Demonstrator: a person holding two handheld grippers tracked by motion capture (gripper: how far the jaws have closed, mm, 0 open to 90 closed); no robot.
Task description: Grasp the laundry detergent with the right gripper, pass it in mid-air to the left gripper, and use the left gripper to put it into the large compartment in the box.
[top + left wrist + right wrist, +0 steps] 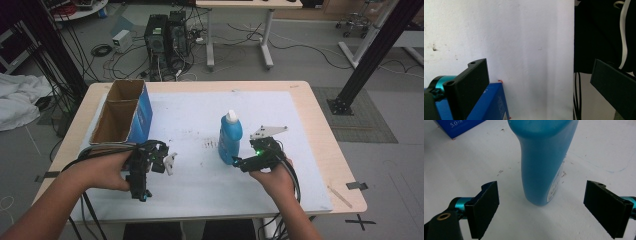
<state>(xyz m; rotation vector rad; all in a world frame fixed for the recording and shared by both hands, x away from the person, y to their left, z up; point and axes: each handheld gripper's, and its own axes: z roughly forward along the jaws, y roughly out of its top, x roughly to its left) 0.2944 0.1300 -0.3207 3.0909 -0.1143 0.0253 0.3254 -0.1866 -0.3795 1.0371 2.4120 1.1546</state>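
Observation:
A blue bottle [230, 140] with a white cap stands upright on the white mat [200, 185] near the table's middle. My right gripper [241, 162] is just to its right at its base, open. In the right gripper view the bottle [544, 165] stands a little ahead of the wide-apart jaws, touching neither pad [486, 202]. My left gripper [155, 160] is held low over the mat next to the blue cardboard box [125, 112], and it is open [537, 67] with nothing between its jaws.
The open-topped blue box has brown inner walls and stands at the back left; its corner [491, 105] lies close under the left jaw. Cables [90, 155] trail from both grippers over the table's near edge. A thin stick [340, 196] lies at the front right.

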